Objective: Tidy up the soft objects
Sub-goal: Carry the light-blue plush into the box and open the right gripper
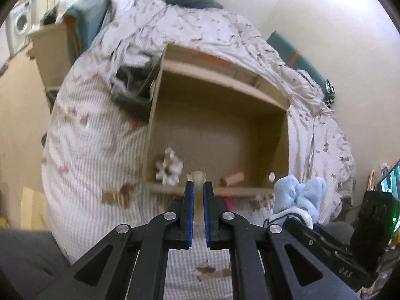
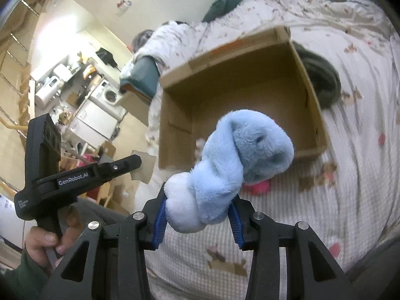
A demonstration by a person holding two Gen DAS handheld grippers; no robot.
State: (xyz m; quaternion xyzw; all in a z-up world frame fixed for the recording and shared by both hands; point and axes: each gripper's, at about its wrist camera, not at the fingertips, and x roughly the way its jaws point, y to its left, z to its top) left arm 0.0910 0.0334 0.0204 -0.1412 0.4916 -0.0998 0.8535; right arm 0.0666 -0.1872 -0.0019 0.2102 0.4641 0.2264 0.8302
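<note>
Your right tool [image 2: 197, 215] has its blue pads pressed into the lower end of a light blue plush toy [image 2: 230, 165], jaws partly open around the soft body, so the grip is on compressible fluff, not on anything firm. Your left tool [image 1: 198, 200] is squeezed almost shut on a thin, pale, translucent piece [image 1: 199, 187] that stands up between the pads; what it is cannot be told. Both are held above the bed [image 1: 95, 145], just in front of the open cardboard box [image 1: 217, 130], which already holds a white fluffy item [image 1: 168, 166] near its front left corner and a small pinkish roll [image 1: 235, 179] by the front wall. The step in hand looks like carrying both pieces over the near rim and dropping them in. Bring each tool well clear of that front wall before lowering, since the plush hangs forward of the pads and could snag on the cardboard. Aim for the bare floor in the middle and right of the box, and open the jaws only once the load is inside the walls.
</note>
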